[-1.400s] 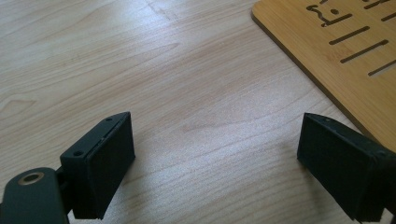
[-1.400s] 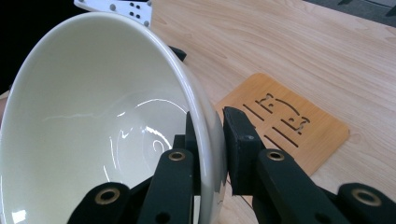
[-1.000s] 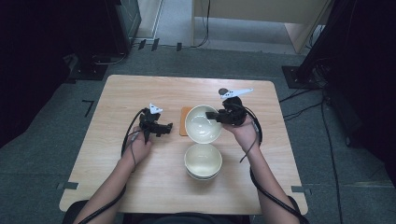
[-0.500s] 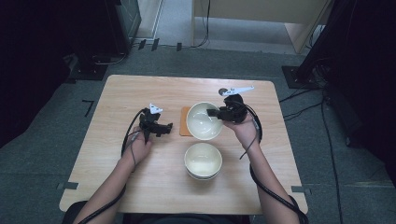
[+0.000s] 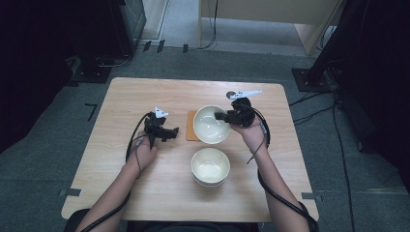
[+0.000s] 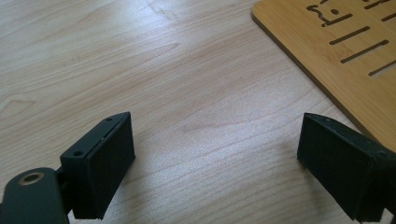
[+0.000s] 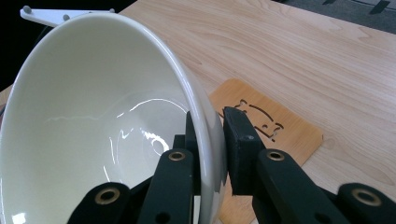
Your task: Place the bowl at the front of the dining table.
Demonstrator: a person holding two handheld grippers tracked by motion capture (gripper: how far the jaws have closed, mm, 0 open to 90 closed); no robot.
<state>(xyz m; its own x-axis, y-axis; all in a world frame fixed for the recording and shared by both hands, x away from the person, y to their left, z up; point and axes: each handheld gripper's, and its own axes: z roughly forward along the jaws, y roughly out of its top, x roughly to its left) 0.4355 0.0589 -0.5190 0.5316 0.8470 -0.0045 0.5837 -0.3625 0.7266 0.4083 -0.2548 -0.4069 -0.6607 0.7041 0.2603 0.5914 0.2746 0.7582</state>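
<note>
1. Count: two grippers, one wooden coaster (image 5: 191, 126), one table (image 5: 121, 101), and two places with bowls: one held bowl (image 5: 211, 124) and a bowl stack (image 5: 210, 166). The stack looks like two nested bowls; the exact number cannot be told.
2. Right gripper (image 5: 226, 116): jaws clamped on the held bowl's rim, one pad inside, one outside, as the right gripper view shows (image 7: 211, 154).
3. Held bowl (image 7: 107, 135): white, tilted, over the table's middle. From above it covers the coaster's right part. In the right gripper view the coaster (image 7: 275, 130) lies beneath and behind it.
4. Bowl stack: upright on the table, near the held bowl on the person's side, apart from both grippers.
5. Left gripper (image 5: 169, 134): jaws wide apart, nothing between them, low over bare wood (image 6: 187, 93). The coaster (image 6: 336, 51) is just beside its right jaw.
</note>
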